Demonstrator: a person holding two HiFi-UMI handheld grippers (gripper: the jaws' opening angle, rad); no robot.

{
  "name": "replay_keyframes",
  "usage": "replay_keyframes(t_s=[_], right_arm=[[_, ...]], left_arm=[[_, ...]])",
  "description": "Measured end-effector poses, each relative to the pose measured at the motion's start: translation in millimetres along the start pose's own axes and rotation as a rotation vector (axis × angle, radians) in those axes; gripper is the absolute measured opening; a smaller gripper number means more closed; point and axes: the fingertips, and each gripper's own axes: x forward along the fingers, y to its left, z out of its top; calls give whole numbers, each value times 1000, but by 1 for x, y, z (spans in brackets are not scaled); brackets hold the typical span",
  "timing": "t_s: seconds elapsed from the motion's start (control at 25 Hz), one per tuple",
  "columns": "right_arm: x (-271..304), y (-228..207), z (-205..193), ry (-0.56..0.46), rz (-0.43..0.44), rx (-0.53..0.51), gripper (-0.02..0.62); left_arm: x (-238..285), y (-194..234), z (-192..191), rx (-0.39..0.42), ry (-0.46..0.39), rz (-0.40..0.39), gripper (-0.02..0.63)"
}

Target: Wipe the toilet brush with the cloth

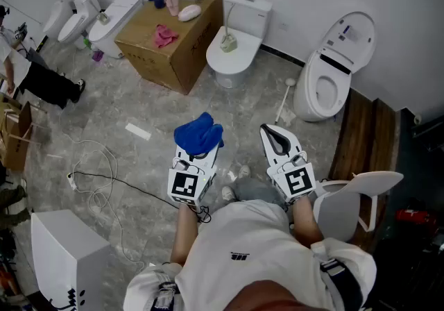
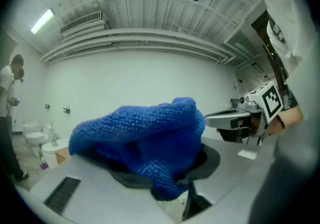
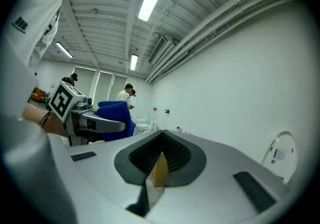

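Note:
A blue cloth (image 1: pixel 199 133) is bunched in my left gripper (image 1: pixel 198 148), which is shut on it and held low in front of me. In the left gripper view the cloth (image 2: pixel 145 138) drapes over the jaws of the left gripper (image 2: pixel 172 170). My right gripper (image 1: pixel 276 139) hovers beside it, shut and holding nothing; its pads meet in the right gripper view (image 3: pixel 160 160). A green-based toilet brush (image 1: pixel 227 39) stands on the closed lid of the middle toilet (image 1: pixel 239 60), well ahead of both grippers. A white long-handled tool (image 1: pixel 284 103) lies on the floor ahead of the right gripper.
A cardboard box (image 1: pixel 149 49) with a pink rag and bottles stands beside the middle toilet. An open toilet (image 1: pixel 331 70) is at the right, more fixtures (image 1: pixel 111 21) at the far left. A cable (image 1: pixel 97 178) trails on the floor. A white chair (image 1: pixel 354 198) is close on my right.

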Motion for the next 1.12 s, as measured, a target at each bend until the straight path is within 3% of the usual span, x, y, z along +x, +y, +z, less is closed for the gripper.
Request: replay_keyframes(t_s=[0.52, 1.12], right_arm=[[19, -7, -8, -3, 2, 7, -3], [148, -113, -37, 28, 54, 31, -3]], left_arm=[[16, 17, -10, 3, 8, 9, 153], [150, 97, -22, -14, 42, 50, 152]])
